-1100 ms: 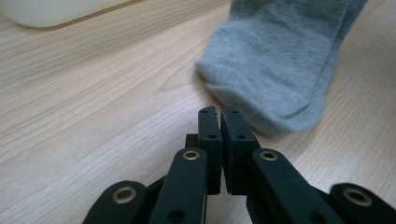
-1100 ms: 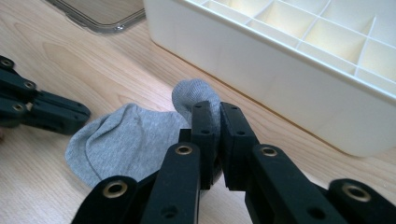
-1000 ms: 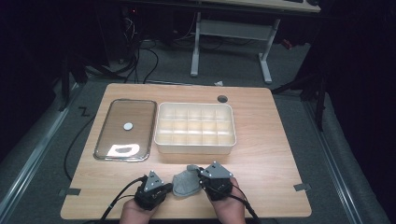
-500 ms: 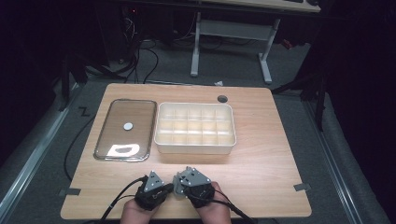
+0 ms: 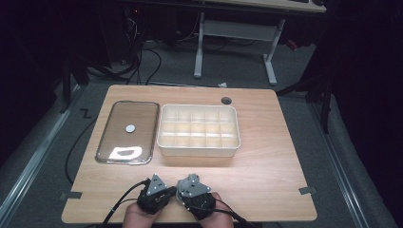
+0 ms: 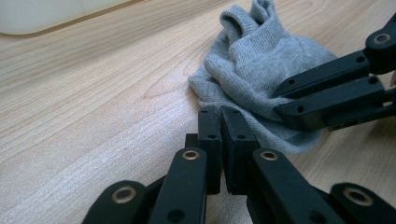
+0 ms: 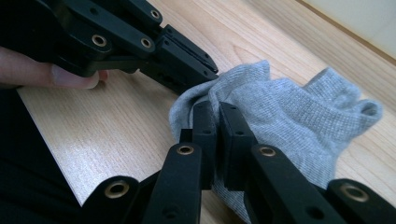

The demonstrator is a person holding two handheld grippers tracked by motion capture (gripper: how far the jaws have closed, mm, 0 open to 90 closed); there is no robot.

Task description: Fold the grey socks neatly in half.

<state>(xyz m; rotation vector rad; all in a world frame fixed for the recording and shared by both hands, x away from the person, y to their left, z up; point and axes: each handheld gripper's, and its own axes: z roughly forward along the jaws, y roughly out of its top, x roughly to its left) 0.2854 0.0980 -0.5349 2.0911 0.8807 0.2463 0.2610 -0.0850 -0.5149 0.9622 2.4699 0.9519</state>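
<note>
A wooden desk [image 5: 266, 156] carries a white divided box [image 5: 198, 130], its compartments all empty. Just left of the box lies a clear flat lid [image 5: 127, 131]. Near the desk's front edge, well in front of the box, a person's hands hold two tools side by side. The left tool [image 5: 153, 190] and right tool [image 5: 190, 189] are both closed, each pinching an edge of a bunched grey sock [image 6: 261, 74]. The sock rests on the desk between them. Judging by this, any folding or stowing is barely started.

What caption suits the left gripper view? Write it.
Left hand-held gripper, jaws closed, pinches a grey sock on the wooden table.
</note>
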